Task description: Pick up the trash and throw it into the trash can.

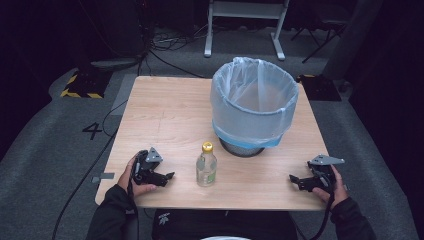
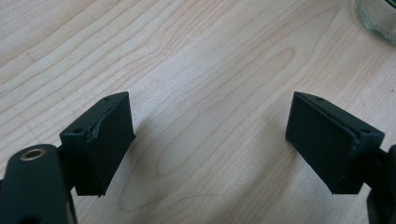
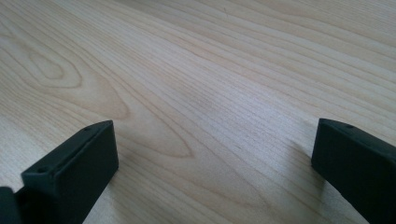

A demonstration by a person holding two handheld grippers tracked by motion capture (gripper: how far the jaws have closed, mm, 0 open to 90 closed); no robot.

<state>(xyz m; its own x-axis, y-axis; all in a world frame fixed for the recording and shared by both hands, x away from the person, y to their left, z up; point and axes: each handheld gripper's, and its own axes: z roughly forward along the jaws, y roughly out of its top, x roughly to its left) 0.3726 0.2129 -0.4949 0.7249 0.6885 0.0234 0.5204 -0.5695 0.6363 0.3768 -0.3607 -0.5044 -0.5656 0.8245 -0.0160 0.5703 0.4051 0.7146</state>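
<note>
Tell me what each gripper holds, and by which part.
Nothing is held: the left gripper and right gripper are both open over bare table.

A dim lab or studio: floor cables point(image 1: 165, 47), hazard-striped plate point(image 1: 82, 85), numbered carpet point(image 1: 92, 131).

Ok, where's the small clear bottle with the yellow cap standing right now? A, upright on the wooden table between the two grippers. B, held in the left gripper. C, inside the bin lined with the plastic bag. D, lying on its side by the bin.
A: the small clear bottle with the yellow cap stands upright on the wooden table, between the open left gripper and the open right gripper.
</note>
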